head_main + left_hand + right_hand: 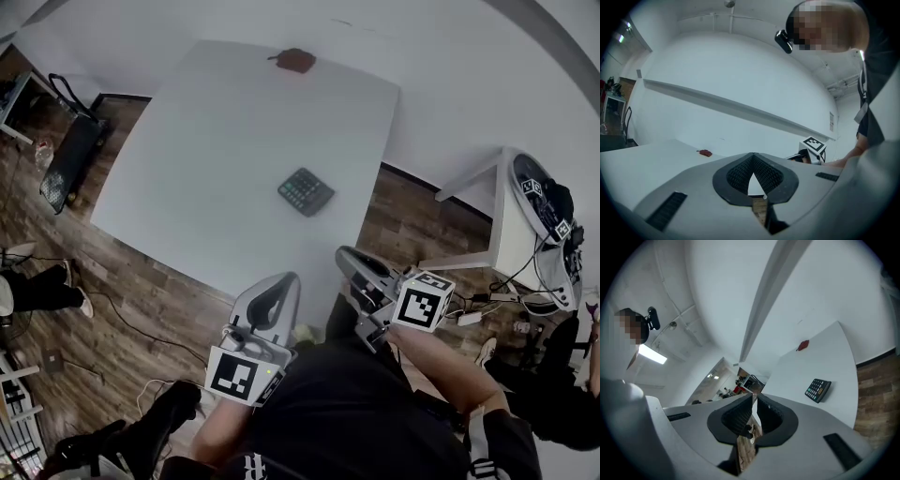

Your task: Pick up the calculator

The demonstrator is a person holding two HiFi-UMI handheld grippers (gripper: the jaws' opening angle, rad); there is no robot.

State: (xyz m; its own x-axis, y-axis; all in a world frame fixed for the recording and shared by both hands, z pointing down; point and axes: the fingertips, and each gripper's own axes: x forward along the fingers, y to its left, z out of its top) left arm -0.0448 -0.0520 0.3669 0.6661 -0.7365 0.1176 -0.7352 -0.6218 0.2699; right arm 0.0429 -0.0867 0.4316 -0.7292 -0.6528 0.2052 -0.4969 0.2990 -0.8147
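Observation:
The dark calculator point(306, 191) lies flat near the middle of the white table point(187, 178), towards its right edge. In the right gripper view the calculator point(818, 389) shows far ahead and to the right of the jaws. Both grippers hang off the table's near edge, over the floor and close to the person's body. My left gripper point(285, 279) is shut with nothing in it; its jaw tips meet in its own view point(753, 155). My right gripper point(346, 253) is also shut and empty, its tips point(754, 397) almost touching. Neither gripper touches the calculator.
A small red object point(296, 60) lies at the table's far edge. A white side table point(506, 220) with gear and cables stands to the right. A black cart point(67, 155) and a person's legs point(42, 289) are at the left on the wooden floor.

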